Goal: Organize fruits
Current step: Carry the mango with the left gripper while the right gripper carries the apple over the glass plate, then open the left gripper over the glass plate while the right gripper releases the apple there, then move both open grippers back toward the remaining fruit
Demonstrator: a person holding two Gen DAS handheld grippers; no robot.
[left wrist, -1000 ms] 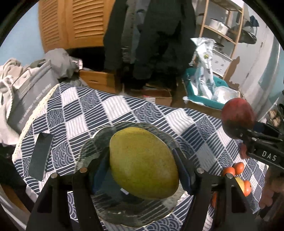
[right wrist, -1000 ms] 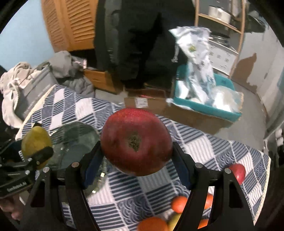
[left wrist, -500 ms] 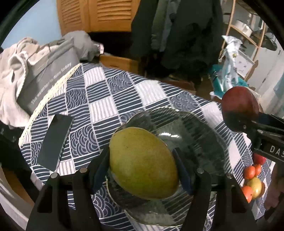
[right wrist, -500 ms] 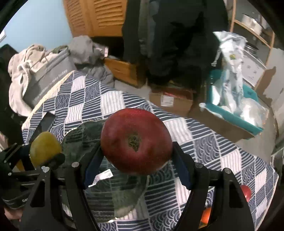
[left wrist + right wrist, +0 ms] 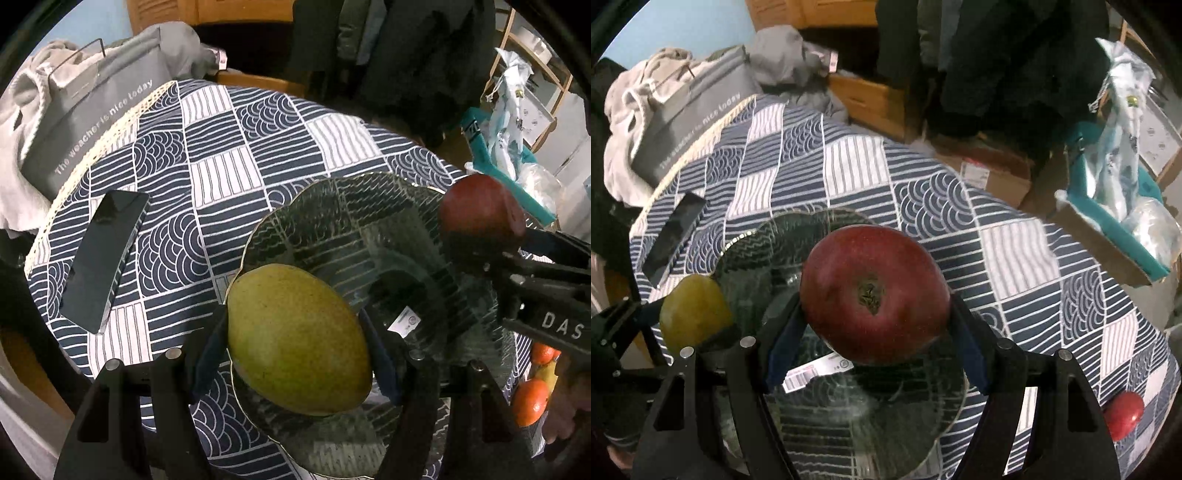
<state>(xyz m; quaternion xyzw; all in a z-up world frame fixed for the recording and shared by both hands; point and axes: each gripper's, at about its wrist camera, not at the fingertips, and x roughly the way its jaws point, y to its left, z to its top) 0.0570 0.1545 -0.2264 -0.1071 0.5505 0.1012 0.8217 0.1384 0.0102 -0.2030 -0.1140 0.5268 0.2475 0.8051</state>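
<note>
Glass plate lies below us as our left gripper clamps the green mango and our right gripper the red mango, so lowering and releasing seems next.

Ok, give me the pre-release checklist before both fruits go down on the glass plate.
1. Left gripper shut on the green mango: ok.
2. Right gripper shut on the red mango: ok.
3. Both fruits over the glass plate: ok.
4. Plate centre free of fruit: ok.
5. Fruits touching the plate: cannot tell.
6. Phone apart from the plate: ok.
</note>
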